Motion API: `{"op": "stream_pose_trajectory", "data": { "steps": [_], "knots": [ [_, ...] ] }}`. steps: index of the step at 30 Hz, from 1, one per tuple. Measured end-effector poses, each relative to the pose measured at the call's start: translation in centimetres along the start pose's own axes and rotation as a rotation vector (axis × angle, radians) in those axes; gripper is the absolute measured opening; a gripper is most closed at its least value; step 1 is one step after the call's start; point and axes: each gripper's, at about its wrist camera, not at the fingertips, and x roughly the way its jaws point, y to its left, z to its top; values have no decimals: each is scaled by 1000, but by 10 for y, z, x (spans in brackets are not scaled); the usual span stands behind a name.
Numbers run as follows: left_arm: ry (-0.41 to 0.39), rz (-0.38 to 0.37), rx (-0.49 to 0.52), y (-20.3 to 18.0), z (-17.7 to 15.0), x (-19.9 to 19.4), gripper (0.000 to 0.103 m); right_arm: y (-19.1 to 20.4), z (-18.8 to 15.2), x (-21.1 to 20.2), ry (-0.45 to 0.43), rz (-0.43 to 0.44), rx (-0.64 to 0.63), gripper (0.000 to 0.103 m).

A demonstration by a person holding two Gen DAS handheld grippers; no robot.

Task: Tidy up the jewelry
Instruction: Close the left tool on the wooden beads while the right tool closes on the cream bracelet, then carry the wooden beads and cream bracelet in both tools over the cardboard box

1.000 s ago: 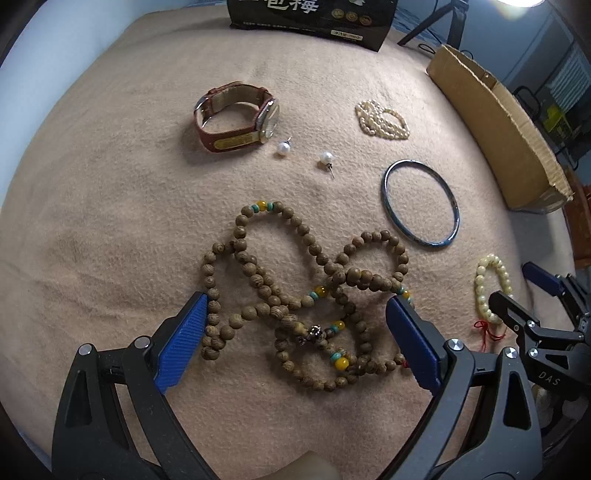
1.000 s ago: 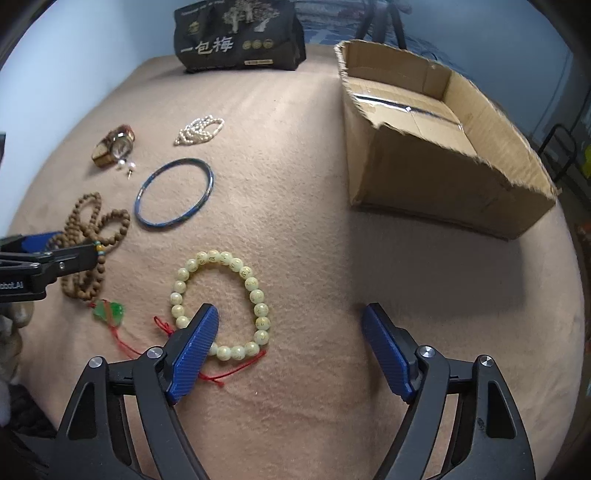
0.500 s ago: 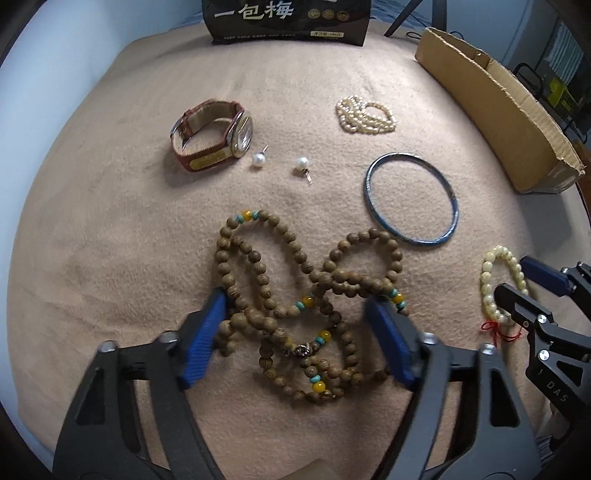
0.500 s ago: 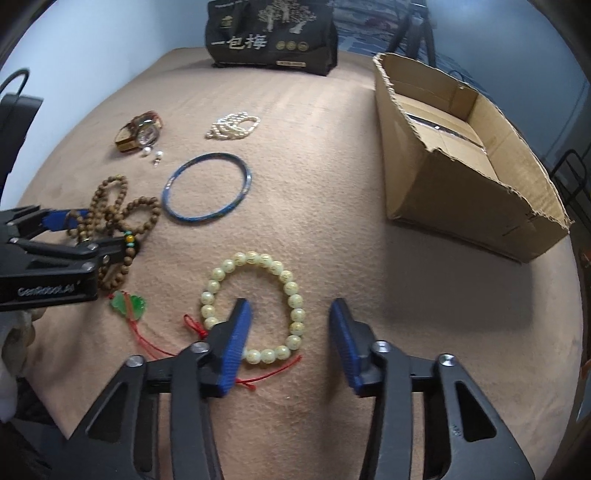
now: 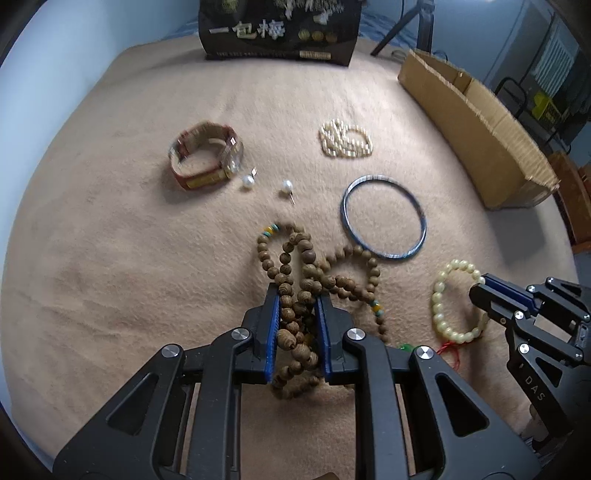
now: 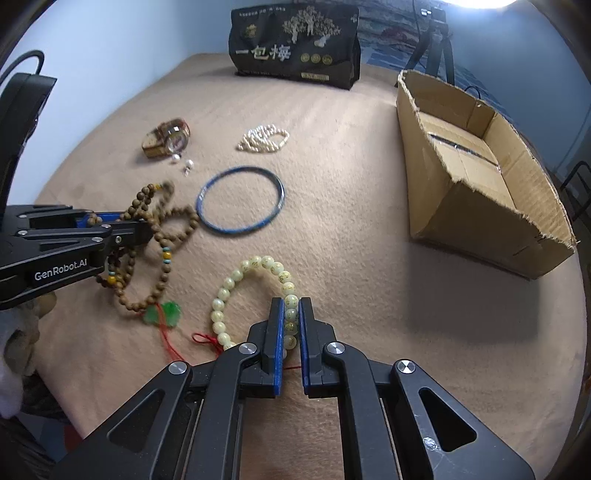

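Left wrist view: left tongs point(image 5: 295, 314) have just closed, clenched on the brown wooden bead strand point(image 5: 295, 291), frame centre; limp, dangling, bunch it.
Right wrist view: right tongs point(image 6: 291, 325) have just closed, pinching the pale yellow-green bead bracelet point(image 6: 255, 269), lower centre; light, slippery beads.

Black printed bag point(image 6: 295, 46) at the blanket's point(image 6: 351, 184) far edge — tripod point(image 6: 436, 44) behind.

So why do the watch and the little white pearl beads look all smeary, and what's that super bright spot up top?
Left wrist view: the watch and pearl strand are smeared by motion blur. Right wrist view: a lamp glares white at the top edge, and the cardboard box casts a soft shadow on the blanket.
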Motion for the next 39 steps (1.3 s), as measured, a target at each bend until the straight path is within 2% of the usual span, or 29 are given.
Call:
{"op": "stream_pose_trajectory", "data": {
  "steps": [2, 12, 23, 30, 39],
  "knots": [
    [-23, -11, -11, 5, 1, -11, 10, 2, 3, -7, -21, 5, -1, 6],
    [-135, -66, -76, 26, 15, -61, 10, 8, 20, -39, -122, 27, 2, 6],
    [-216, -126, -119, 36, 27, -100, 10, -2, 36, -81, -230, 35, 28, 6],
    [-273, -159, -103, 27, 41, -126, 10, -23, 48, -109, -307, 21, 61, 6],
    [-323, -220, -68, -5, 69, -146, 10, -62, 59, -126, -352, -25, 113, 6]
  ]
}}
